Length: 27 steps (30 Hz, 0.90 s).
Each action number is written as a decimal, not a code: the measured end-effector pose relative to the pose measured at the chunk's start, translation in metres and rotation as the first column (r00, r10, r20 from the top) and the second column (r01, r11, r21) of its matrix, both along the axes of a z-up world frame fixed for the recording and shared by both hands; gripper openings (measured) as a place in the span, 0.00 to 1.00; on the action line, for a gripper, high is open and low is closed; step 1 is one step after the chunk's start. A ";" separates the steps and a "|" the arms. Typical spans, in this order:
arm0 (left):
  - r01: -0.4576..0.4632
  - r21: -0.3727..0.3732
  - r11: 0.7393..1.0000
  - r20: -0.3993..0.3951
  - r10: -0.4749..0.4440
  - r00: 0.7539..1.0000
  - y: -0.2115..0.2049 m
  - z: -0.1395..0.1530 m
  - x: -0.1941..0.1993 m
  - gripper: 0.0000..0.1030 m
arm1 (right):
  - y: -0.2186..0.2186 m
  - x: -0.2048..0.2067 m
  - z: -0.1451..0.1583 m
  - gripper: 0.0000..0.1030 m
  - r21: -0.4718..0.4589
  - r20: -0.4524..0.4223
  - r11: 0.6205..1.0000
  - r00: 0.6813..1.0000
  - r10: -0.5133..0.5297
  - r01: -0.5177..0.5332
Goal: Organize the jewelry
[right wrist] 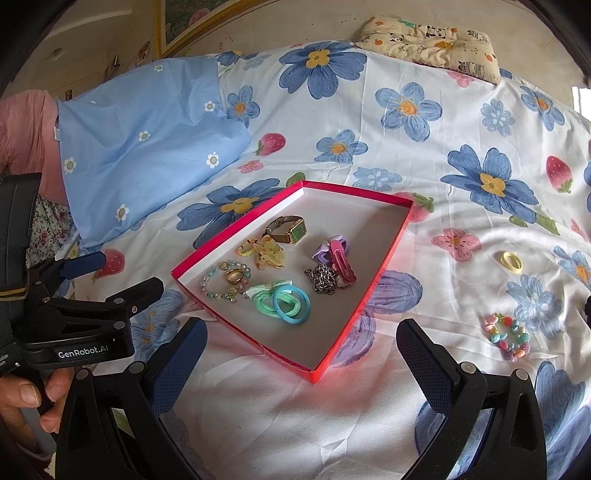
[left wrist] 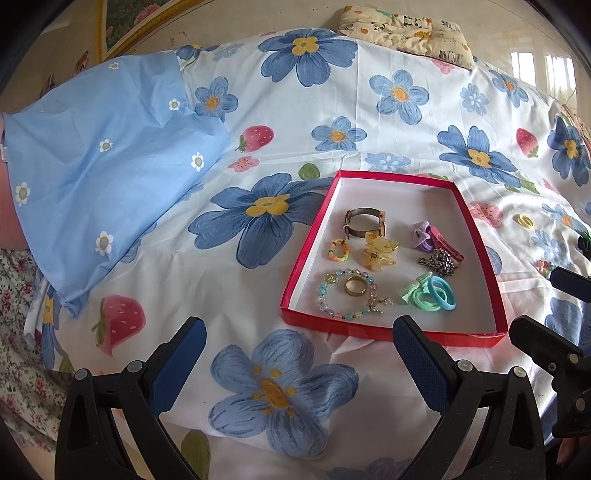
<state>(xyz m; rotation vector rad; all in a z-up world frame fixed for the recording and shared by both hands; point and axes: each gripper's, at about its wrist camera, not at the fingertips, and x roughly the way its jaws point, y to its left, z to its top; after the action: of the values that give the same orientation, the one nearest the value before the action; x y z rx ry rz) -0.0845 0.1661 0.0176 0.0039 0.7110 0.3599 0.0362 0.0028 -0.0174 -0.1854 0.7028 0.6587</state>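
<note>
A red-rimmed shallow box [left wrist: 476, 236] [right wrist: 391, 243] lies on the flowered bedsheet. It holds a watch [left wrist: 364, 221] [right wrist: 291, 229], a yellow hair claw [left wrist: 378, 251] [right wrist: 266, 253], a gold ring [left wrist: 355, 286] [right wrist: 236, 275] inside a bead bracelet [left wrist: 332, 310], green and blue hair ties [left wrist: 436, 293] [right wrist: 288, 299], a chain [left wrist: 439, 262] [right wrist: 325, 278] and a pink clip [right wrist: 341, 262]. A yellow ring [right wrist: 510, 260] [left wrist: 524, 221] and a colourful bead bracelet [right wrist: 508, 338] lie on the sheet to the right. My left gripper [left wrist: 299, 354] and right gripper [right wrist: 301, 354] are open and empty, just short of the box.
A light blue pillowcase [left wrist: 110, 162] lies at left. A panda-print cushion [left wrist: 406, 33] sits at the far edge. The left gripper's body [right wrist: 74, 325] shows at the left of the right wrist view, held by a hand.
</note>
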 end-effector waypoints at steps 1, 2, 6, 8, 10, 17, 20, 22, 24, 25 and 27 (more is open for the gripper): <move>-0.001 0.000 1.000 -0.001 0.001 1.000 0.000 0.000 0.000 0.99 | 0.001 0.000 0.000 1.00 0.000 0.000 1.000 1.000 0.001 -0.001; -0.001 0.000 1.000 -0.001 0.001 1.000 0.000 0.000 0.000 0.99 | 0.001 0.000 0.000 1.00 -0.001 -0.001 1.000 1.000 0.001 -0.001; -0.002 0.000 1.000 -0.003 0.002 1.000 0.001 -0.001 0.001 0.99 | 0.001 0.000 0.000 1.00 -0.004 -0.004 1.000 1.000 0.005 -0.005; -0.003 0.002 1.000 -0.002 0.003 1.000 0.001 -0.001 0.001 0.99 | 0.002 0.000 0.000 1.00 -0.004 -0.004 1.000 1.000 0.006 -0.006; -0.002 0.005 1.000 0.000 0.002 1.000 0.000 -0.001 0.001 0.99 | 0.003 -0.001 0.001 1.00 -0.005 -0.003 1.000 1.000 0.008 -0.008; 0.001 0.010 1.000 0.000 -0.001 1.000 -0.001 -0.003 0.001 0.99 | 0.003 -0.001 0.001 1.00 -0.005 -0.005 1.000 1.000 0.008 -0.008; 0.003 0.012 1.000 -0.002 -0.003 1.000 -0.002 -0.003 0.002 0.99 | 0.003 -0.001 0.001 1.00 -0.005 -0.006 1.000 1.000 0.008 -0.008; 0.005 0.014 1.000 -0.003 -0.005 1.000 -0.002 -0.003 0.002 0.99 | 0.003 0.000 0.001 1.00 -0.005 -0.007 1.000 1.000 0.009 -0.009; 0.005 0.015 1.000 -0.004 -0.005 1.000 -0.003 -0.002 0.003 0.99 | 0.003 0.000 0.001 1.00 -0.005 -0.007 1.000 1.000 0.008 -0.008; 0.005 0.018 1.000 -0.004 -0.005 1.000 -0.003 -0.003 0.003 0.99 | 0.003 0.000 0.001 1.00 -0.005 -0.007 1.000 1.000 0.008 -0.008; 0.006 0.020 1.000 -0.004 -0.005 1.000 -0.003 -0.003 0.003 0.99 | 0.003 0.000 0.001 1.00 -0.004 -0.008 1.000 1.000 0.008 -0.008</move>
<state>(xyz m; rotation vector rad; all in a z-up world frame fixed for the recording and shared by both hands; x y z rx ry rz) -0.0814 0.1626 0.0151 0.0255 0.7107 0.3618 0.0359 0.0060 -0.0165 -0.1897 0.7113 0.6662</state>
